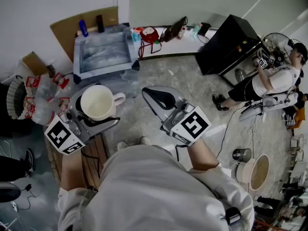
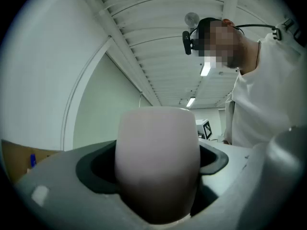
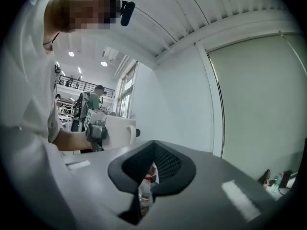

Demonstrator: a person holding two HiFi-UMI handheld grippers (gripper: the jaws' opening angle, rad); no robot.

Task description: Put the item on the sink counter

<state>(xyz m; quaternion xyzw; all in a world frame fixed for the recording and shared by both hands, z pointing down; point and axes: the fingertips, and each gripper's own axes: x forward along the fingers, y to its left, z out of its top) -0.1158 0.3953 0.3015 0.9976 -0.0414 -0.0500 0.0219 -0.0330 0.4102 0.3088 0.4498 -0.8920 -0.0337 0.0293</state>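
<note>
1. The left gripper (image 1: 98, 114) has its jaws spread wide and clamped on a white mug (image 1: 97, 103), held in the air well short of the sink (image 1: 101, 72).
2. In the left gripper view the mug (image 2: 158, 162) fills the gap between the jaws. Its base is hidden and its handle is out of sight.
3. The right gripper (image 1: 156, 97) is closed on nothing. Through the thin slit between its jaws shows a blurred red-capped bottle (image 3: 142, 188).

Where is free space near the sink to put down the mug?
The front strip of the white counter, between the red item and the black cabinet, looks bare. Its back edge is crowded with bottles. The sink rim looks narrow.
</note>
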